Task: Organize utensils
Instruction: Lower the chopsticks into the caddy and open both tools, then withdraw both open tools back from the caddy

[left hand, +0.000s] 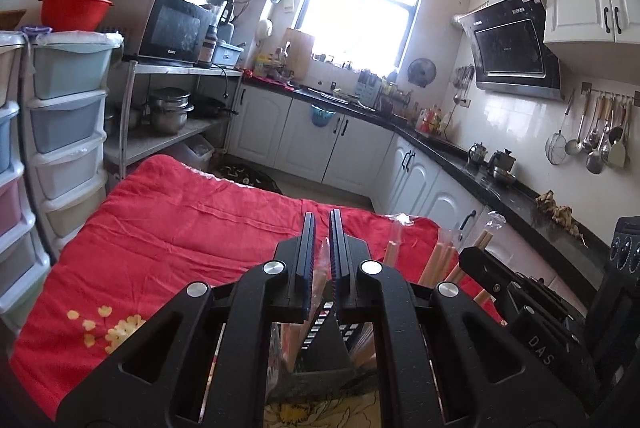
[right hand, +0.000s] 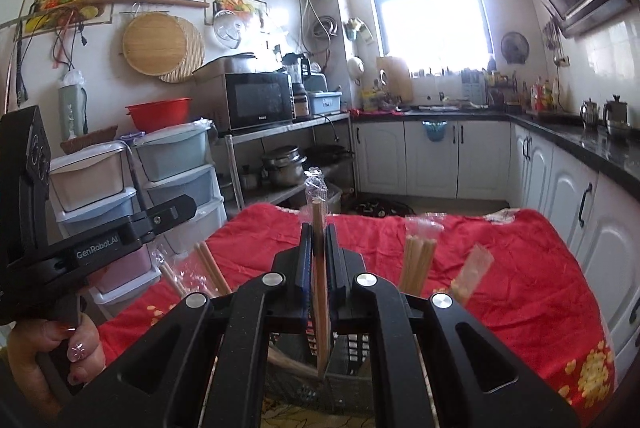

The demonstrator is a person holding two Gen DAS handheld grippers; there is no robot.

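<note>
One plastic-wrapped pair of wooden chopsticks (right hand: 319, 228) stood upright, clamped between the right tongs (right hand: 319, 240); the left tongs (left hand: 322, 228) were nearly closed, holding nothing.

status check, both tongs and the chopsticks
Right tongs shut on chopsticks, over basket. Left tongs near shut, grip unclear. Nothing blocking.

Matte black tongs (right hand: 319, 252), silver rivets, "GenRobot.AI" lettering; dark red painted nails.
</note>
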